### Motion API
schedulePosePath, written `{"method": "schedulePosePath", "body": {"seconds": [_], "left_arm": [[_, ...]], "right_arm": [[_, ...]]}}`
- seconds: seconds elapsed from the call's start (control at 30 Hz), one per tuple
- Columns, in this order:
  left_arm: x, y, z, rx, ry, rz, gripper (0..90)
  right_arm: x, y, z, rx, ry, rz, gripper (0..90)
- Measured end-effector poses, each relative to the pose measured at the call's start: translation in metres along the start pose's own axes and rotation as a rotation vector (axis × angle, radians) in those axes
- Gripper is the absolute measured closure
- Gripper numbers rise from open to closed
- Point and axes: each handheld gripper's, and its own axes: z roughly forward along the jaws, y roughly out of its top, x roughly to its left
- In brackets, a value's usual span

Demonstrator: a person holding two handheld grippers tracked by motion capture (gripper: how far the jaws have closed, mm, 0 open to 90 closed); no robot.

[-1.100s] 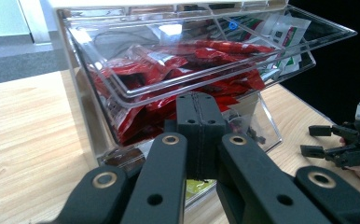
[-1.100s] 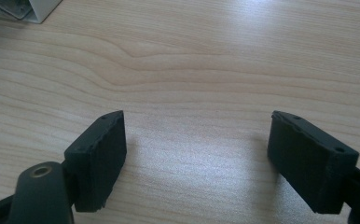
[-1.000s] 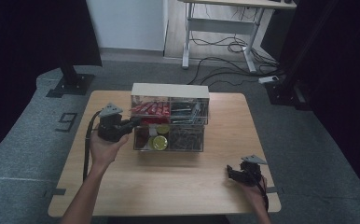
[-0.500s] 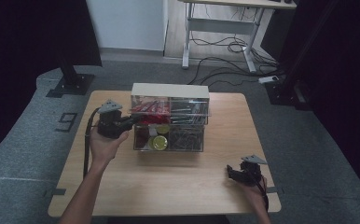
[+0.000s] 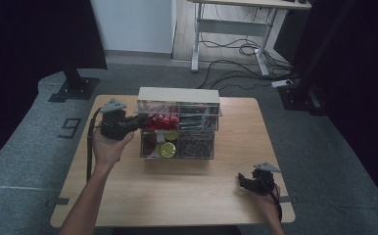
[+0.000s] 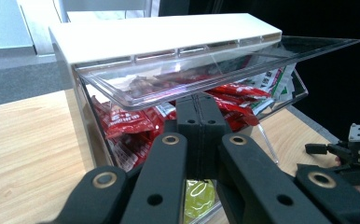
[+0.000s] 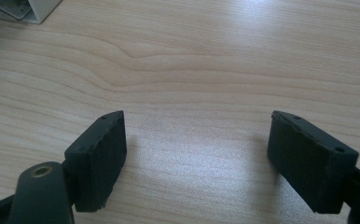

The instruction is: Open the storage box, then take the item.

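The left gripper (image 6: 197, 107), jaws clenched together on nothing, pokes under the raised clear lid (image 6: 225, 65) of one clear organizer box (image 5: 179, 128) among red packets (image 6: 127, 128). Well right of the box, the right gripper (image 7: 197, 158) rests released on the table (image 7: 192, 56).

A lab-like room: black curtains (image 5: 35, 34), floor cables (image 5: 236, 49), a lone wooden table (image 5: 177, 191).

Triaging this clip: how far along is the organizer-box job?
Done: the clear lid of the organizer box is already propped up. In hand: the left gripper, jaws shut with nothing between them, is at the red-packet compartment under the lid. Left: no packet is gripped; the right gripper sits open over bare table, idle.
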Motion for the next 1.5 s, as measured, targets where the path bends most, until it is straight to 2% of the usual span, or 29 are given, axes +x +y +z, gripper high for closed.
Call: {"method": "schedulePosePath", "body": {"seconds": [0.6,1.07,1.2,1.33,1.5], "left_arm": [[0.004,0.016,0.001,-0.005,-0.003,-0.006,90.0],[0.004,0.02,0.002,-0.008,0.006,0.0,90.0],[0.004,0.021,0.001,-0.008,0.005,0.002,90.0],[0.004,0.022,0.0,-0.007,0.007,0.007,90.0],[0.004,0.022,-0.001,-0.009,0.004,0.006,90.0]], "right_arm": [[0.0,0.0,0.0,-0.001,-0.001,0.0,20.5],[-0.001,0.0,0.0,-0.003,-0.003,0.001,21.2],[-0.001,0.0,0.0,-0.007,-0.002,0.005,24.8],[-0.003,0.0,-0.002,-0.02,0.019,0.015,29.9],[-0.001,0.003,-0.009,-0.064,0.043,0.024,34.3]]}}
